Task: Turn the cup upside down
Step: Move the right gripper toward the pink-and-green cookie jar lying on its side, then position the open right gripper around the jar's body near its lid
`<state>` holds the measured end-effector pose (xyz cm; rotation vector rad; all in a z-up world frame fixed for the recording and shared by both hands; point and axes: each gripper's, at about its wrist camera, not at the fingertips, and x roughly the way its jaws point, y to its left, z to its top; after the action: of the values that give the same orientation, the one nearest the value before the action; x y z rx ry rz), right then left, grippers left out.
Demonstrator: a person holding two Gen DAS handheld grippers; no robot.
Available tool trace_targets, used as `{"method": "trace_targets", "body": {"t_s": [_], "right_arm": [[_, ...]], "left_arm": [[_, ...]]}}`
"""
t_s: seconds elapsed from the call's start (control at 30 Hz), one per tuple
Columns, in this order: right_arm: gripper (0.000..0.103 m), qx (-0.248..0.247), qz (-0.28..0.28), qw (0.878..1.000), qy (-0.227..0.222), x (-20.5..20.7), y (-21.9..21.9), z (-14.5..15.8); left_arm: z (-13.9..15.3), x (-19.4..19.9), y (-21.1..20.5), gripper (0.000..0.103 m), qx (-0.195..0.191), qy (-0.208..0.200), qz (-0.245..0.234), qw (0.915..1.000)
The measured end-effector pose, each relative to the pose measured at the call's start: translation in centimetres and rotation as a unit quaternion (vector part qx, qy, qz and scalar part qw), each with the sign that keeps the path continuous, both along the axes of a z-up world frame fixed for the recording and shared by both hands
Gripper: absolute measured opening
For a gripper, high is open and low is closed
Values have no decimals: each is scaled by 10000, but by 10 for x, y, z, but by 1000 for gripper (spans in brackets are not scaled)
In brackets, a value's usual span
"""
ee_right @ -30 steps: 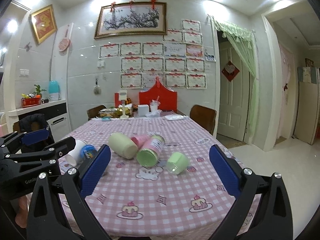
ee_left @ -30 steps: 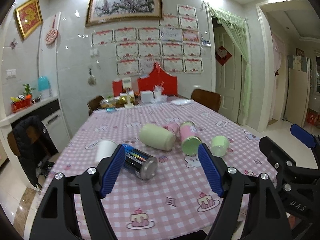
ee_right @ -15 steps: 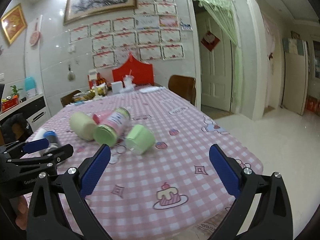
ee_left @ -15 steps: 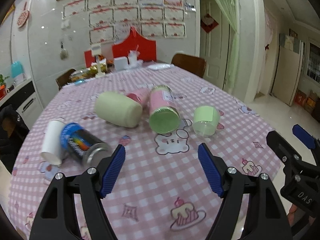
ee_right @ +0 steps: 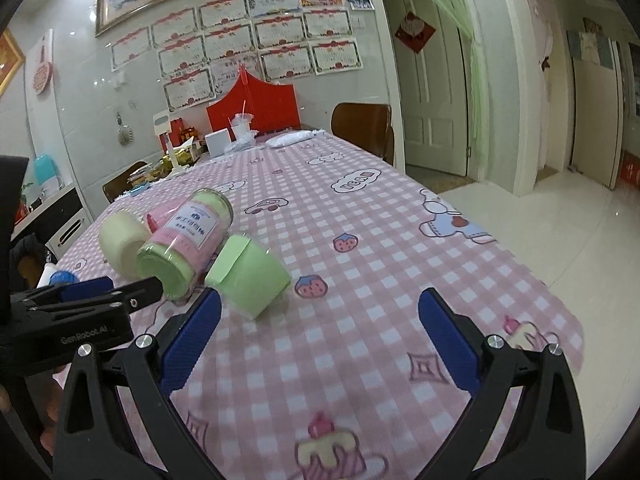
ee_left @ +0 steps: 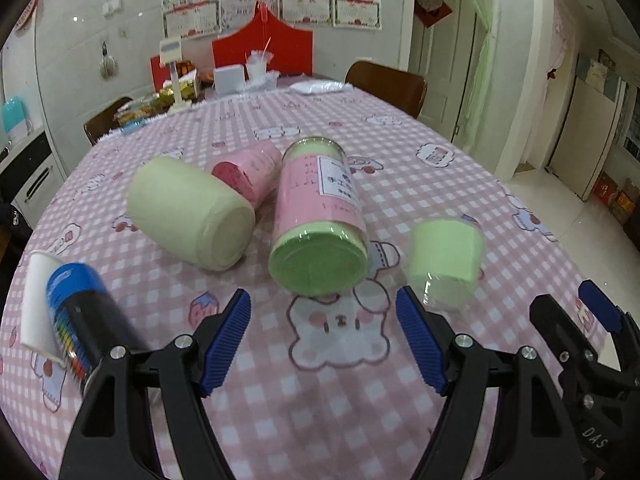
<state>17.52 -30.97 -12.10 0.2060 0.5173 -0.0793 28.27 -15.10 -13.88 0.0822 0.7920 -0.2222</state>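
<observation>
While both grippers hang over a checked tablecloth, nothing is held between their blue pads.

Left gripper [ee_left: 323,340]: jaws spread wide and bare, poised above a cartoon bear printed on the cloth.

Right gripper [ee_right: 320,340]: jaws spread wide and bare, over open cloth near the table's front edge.

Cup [ee_right: 248,276]: a small light-green cup lies on its side, just ahead of the right gripper's left finger; in the left wrist view it lies just beyond that gripper's right fingertip [ee_left: 416,328].

Neighbours: a pink-and-green jar [ee_left: 320,224] lies on its side just left of the cup; a cream jar [ee_left: 192,212] and a pink cup [ee_left: 248,172] lie beside it; a blue-capped dark can [ee_left: 80,312] and a white cup [ee_left: 34,300] lie at the far left.

Surface: a pink-and-white checked tablecloth [ee_right: 400,248], printed with strawberries, cakes and cartoon animals, covers a long table.

Room: red boards [ee_right: 252,104], boxes and packets crowd the table's far end; a brown chair [ee_right: 364,124] stands on the right side; rows of framed certificates [ee_right: 256,40] line the tiled wall; a white door with a green curtain [ee_right: 476,60] opens to the right.
</observation>
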Motion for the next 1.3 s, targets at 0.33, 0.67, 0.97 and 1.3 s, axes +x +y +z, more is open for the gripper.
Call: {"method": "trace_targets", "body": {"t_s": [0.33, 0.67, 0.97, 1.3], "right_arm": [[95, 313, 152, 9989, 323, 39, -6, -1], [95, 652, 225, 9955, 654, 46, -14, -8], [95, 517, 157, 9967, 598, 32, -5, 2], [95, 342, 206, 9981, 472, -8, 28, 14]], "left_arm": [[-6, 47, -8, 74, -29, 391, 58, 9992], [-19, 64, -9, 68, -21, 731, 62, 9973], [-14, 23, 6, 68, -219, 793, -125, 9965], [-10, -55, 36, 68, -346, 711, -343, 9963]]}}
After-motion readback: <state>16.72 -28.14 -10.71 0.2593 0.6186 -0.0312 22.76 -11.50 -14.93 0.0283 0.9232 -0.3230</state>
